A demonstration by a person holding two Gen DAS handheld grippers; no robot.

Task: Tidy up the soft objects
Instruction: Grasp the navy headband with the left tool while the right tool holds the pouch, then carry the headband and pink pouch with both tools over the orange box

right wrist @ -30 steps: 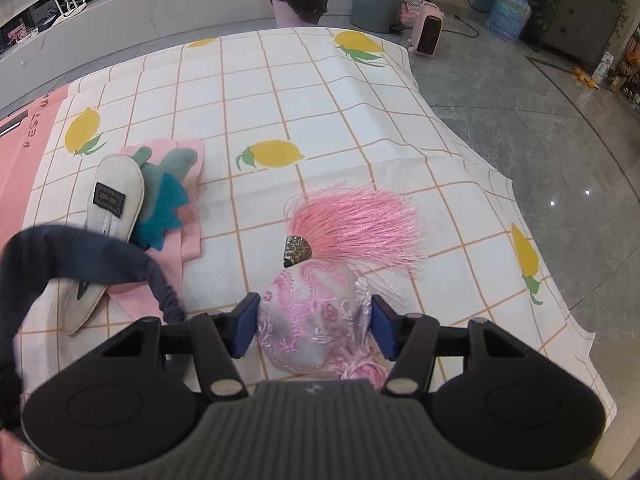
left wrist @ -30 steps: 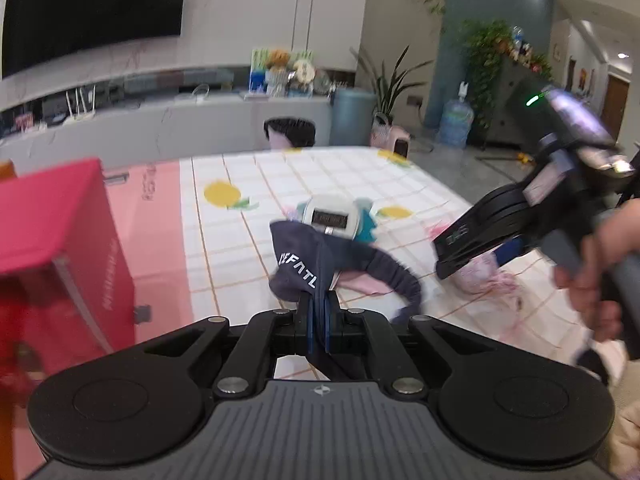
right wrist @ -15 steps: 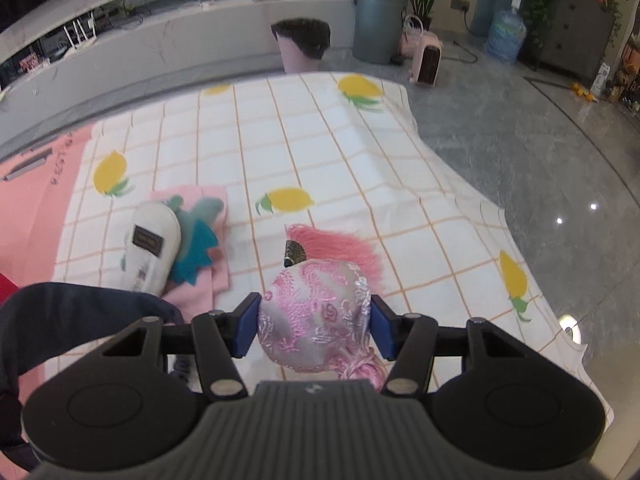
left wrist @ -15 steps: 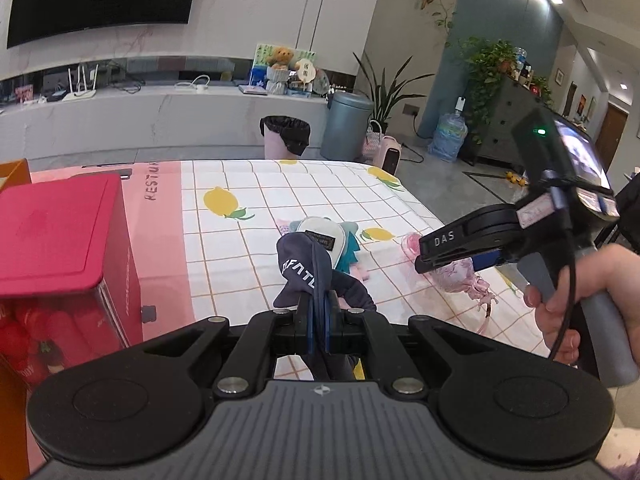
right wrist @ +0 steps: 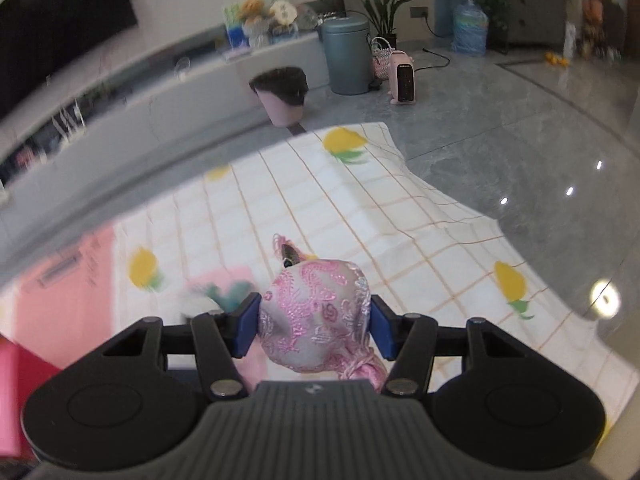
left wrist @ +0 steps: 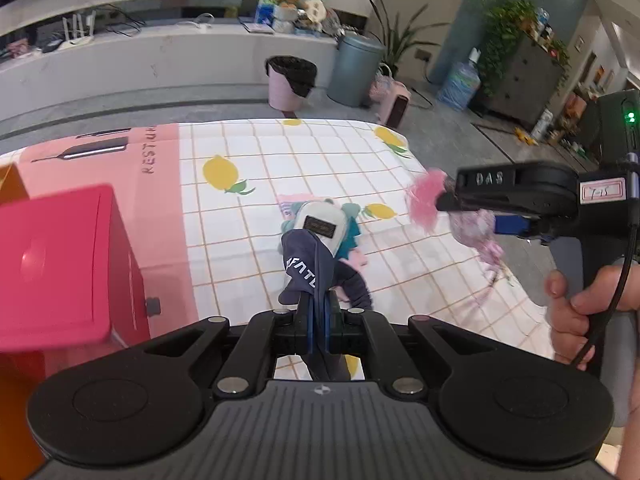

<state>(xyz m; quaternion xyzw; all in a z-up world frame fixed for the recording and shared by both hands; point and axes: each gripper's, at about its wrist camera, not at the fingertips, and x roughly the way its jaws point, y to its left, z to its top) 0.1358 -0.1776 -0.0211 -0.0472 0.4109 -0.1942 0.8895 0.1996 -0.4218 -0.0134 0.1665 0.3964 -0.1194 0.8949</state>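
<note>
Two tools: left tool (left wrist: 316, 316) pinching navy cloth (left wrist: 304, 268), right tool (right wrist: 314, 322) around pink pouch (right wrist: 316, 312).

Both tools are matte black, each with two round discs, silver screw heads and a ribbed grey housing; the left gripper (left wrist: 317, 322) and right gripper (right wrist: 315, 326) carry blue pads. Seen from the left wrist, the right gripper's body bears white "DAS" lettering, a handwritten label, a green light and a black cable.

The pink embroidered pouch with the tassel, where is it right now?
The pink embroidered pouch is clamped in the right gripper, lifted above the lemon tablecloth; in the left wrist view it hangs right of the grey slipper.
</note>
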